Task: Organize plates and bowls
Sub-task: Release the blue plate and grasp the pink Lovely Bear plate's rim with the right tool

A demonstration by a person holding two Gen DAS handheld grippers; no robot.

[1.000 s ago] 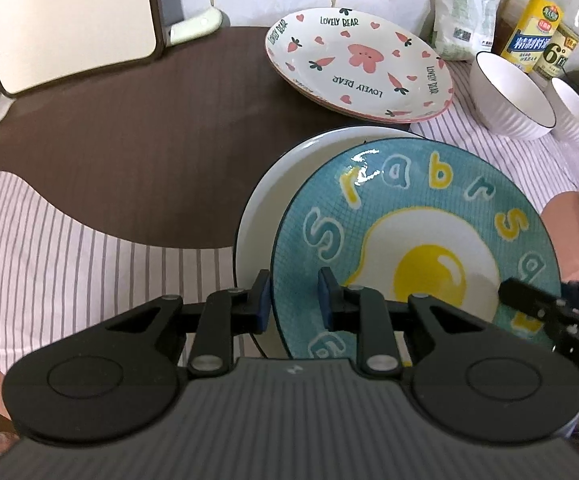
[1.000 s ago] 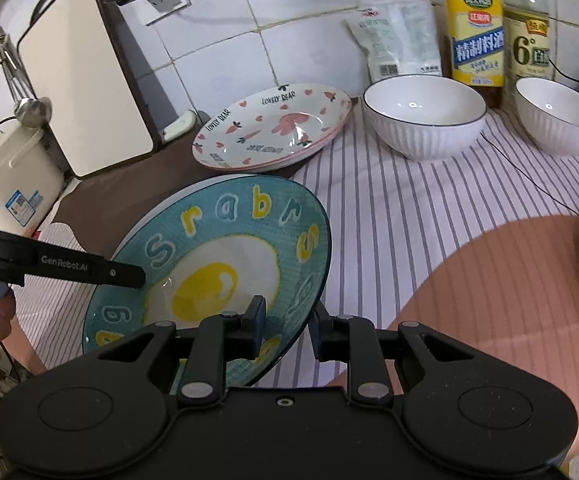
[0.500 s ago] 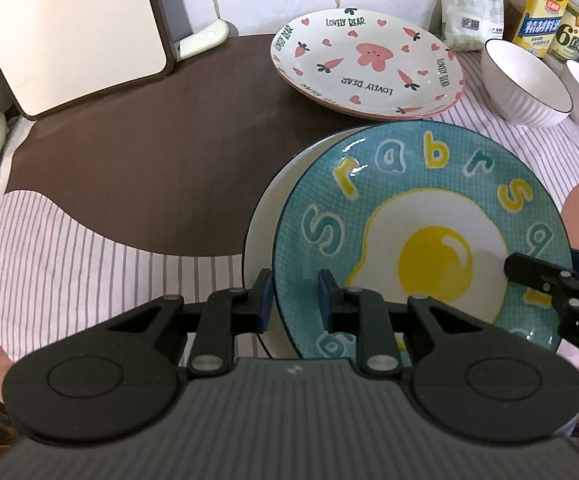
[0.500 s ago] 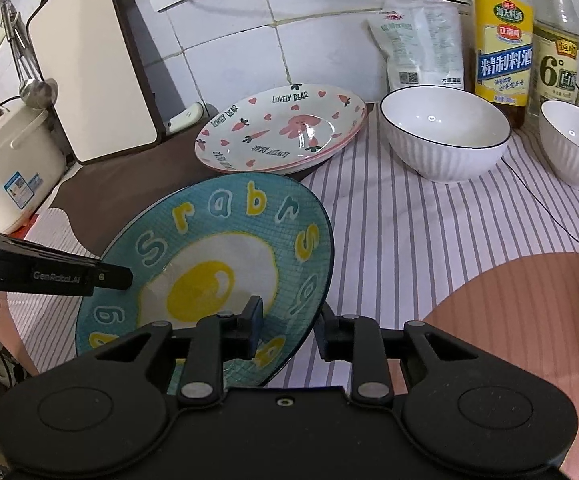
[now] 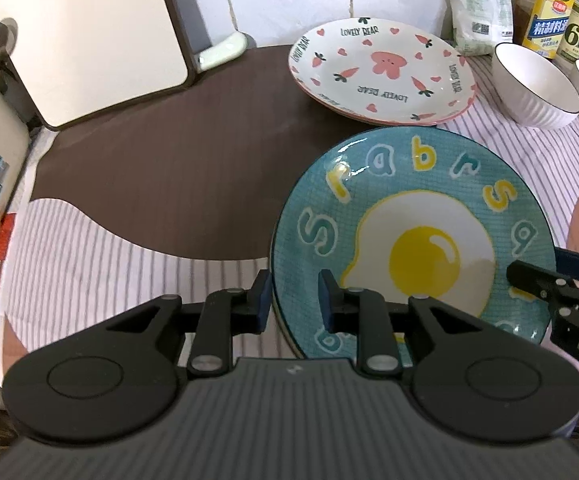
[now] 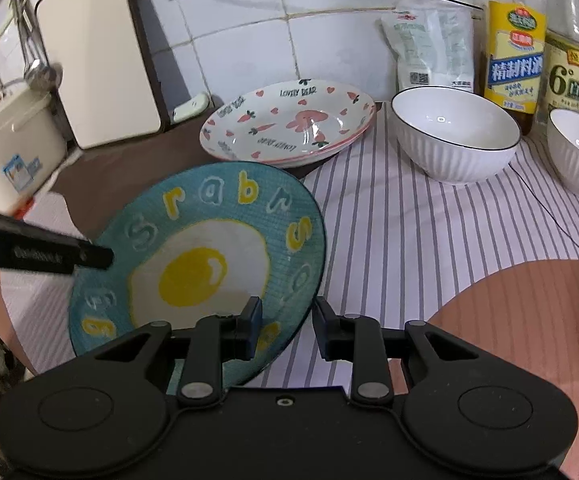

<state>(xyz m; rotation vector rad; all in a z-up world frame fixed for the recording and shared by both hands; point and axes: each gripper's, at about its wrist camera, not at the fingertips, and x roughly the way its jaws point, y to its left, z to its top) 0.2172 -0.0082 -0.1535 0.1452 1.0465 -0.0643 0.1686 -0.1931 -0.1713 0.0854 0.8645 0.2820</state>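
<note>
While the left gripper (image 5: 291,300) clamps the blue egg plate's (image 5: 421,236) near-left rim, the right gripper (image 6: 285,326), jaws just widening, straddles the opposite rim without pressing.

Black hand-held gripper (image 5: 294,295) w/ blue pads, silver screws

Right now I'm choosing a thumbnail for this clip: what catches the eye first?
The teal fried-egg plate dominates the centre, its rim between the fingers of both the left gripper and right gripper. Behind it by the tiled wall sits a pink carrot-print plate, with two white bowls to its right.
</note>
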